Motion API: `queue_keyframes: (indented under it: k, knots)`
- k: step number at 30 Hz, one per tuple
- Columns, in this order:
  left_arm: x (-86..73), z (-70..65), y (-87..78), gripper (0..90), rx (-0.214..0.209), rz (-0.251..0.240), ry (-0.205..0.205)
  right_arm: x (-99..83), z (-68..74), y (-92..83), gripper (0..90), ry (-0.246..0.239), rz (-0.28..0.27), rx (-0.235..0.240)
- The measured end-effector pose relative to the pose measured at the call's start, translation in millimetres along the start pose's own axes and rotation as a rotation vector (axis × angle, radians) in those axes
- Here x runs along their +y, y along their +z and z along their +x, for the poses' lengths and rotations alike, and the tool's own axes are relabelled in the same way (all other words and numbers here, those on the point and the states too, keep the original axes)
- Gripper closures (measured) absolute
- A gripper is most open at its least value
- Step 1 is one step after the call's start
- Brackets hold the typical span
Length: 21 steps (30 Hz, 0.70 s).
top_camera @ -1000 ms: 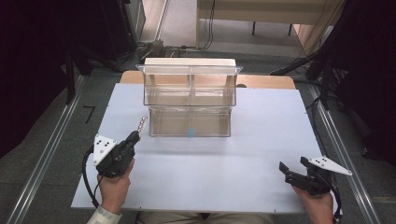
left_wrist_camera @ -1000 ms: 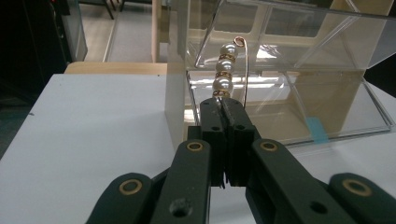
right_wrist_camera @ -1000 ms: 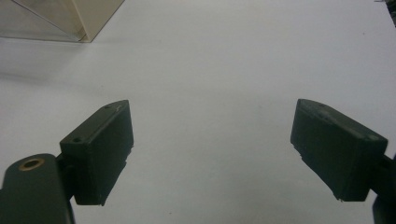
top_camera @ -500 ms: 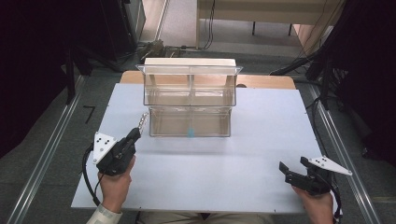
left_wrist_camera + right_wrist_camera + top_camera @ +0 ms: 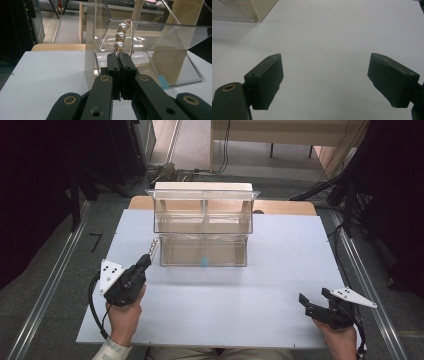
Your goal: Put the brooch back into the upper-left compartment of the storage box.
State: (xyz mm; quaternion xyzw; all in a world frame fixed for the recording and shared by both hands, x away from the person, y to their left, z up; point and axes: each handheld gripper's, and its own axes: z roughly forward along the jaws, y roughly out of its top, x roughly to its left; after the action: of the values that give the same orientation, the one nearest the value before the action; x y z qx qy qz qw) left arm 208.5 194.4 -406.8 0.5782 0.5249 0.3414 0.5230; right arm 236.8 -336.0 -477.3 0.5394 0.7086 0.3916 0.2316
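Grey floor (image 5: pixel 45 270) surrounds the white surface (image 5: pixel 280 285); wooden furniture (image 5: pixel 280 132) stands beyond; black curtains (image 5: pixel 35 180) flank both sides.

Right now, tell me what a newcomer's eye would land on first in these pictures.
First, the pearl bracelet, pinched in the shut left gripper and held up just in front of the clear acrylic organizer at the back middle of the white table. Next, the organizer itself, a two-tier box with a small blue tag in its lower tray. Last, the right gripper, jaws wide apart, at the table's near right corner.
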Motion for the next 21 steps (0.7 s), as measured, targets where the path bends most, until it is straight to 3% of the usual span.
queue_keyframes:
  k: [21]
  knots:
    - [8.8,-4.2,3.5,87.5,-0.005,-0.027,0.003,0.1,0.2,0.0,11.5,0.000,0.002,-0.002]
